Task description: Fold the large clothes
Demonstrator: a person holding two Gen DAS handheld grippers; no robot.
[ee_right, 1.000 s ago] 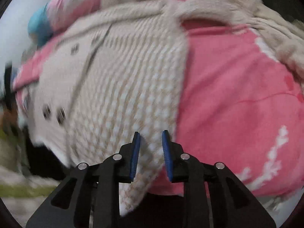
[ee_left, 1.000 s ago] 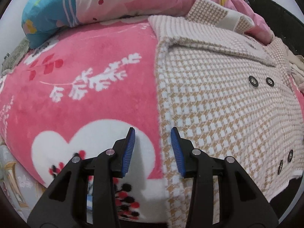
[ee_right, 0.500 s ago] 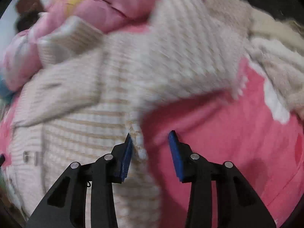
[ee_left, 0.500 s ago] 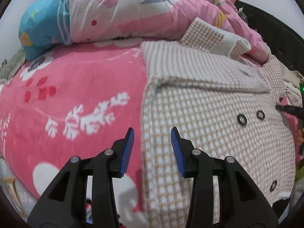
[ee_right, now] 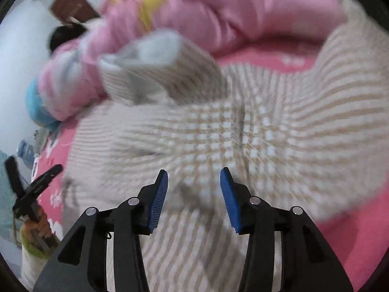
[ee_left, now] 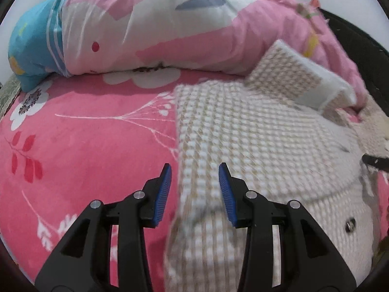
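A beige-and-white houndstooth coat (ee_left: pixel 255 141) lies spread on a pink flowered blanket (ee_left: pixel 92 146). One sleeve, with its white-lined cuff (ee_left: pixel 291 77), is folded back against the quilt. My left gripper (ee_left: pixel 194 168) hovers open over the coat's left edge; the edge runs under the gap, and the pads do not press it. In the blurred right wrist view, my right gripper (ee_right: pixel 194 170) hangs over the coat (ee_right: pixel 218 131) near the shoulder seam. Its jaws are opening, with nothing pinched between them. The cuff (ee_right: pixel 158 65) shows up and to the left.
A bunched pink, white and blue quilt (ee_left: pixel 170 29) fills the far side of the bed. A dark bed frame (ee_left: pixel 359 48) curves at the right. The left gripper (ee_right: pixel 31 189) and the hand (ee_right: pixel 36 231) holding it show at the right wrist view's left edge.
The left gripper slid along the coat's left edge toward the quilt, its gap unchanged. The right gripper swept from the coat's right edge up onto the shoulder area, and its jaws widened.
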